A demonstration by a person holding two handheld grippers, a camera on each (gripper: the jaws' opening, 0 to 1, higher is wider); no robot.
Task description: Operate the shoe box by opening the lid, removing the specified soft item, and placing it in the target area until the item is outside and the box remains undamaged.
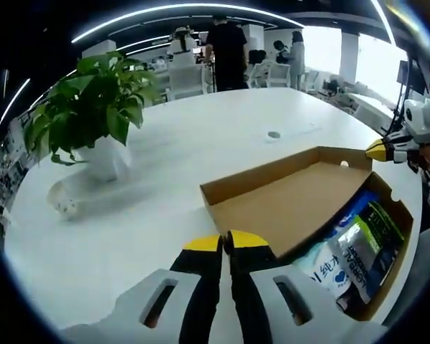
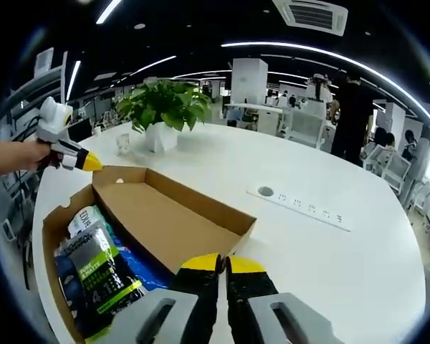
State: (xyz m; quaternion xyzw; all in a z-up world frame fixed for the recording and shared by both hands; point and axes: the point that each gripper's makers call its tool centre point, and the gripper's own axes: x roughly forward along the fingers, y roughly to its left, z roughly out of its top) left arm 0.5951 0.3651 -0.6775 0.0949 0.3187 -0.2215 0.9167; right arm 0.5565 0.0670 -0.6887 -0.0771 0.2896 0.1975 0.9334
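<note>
Now we hold both grippers [image 1: 225, 242] [image 2: 223, 262] pressed together, off the open shoe box [image 2: 165, 215], lid back so the soft packs [image 2: 93, 269] show.

White round table [image 1: 201, 150], potted plant [image 1: 93, 107], curved ceiling light strips [image 2: 330, 54], office desks behind.

Matt brown cardboard box [image 2: 173, 223], glossy plastic packs [image 2: 100, 276], smooth white table [image 2: 330, 251].
</note>
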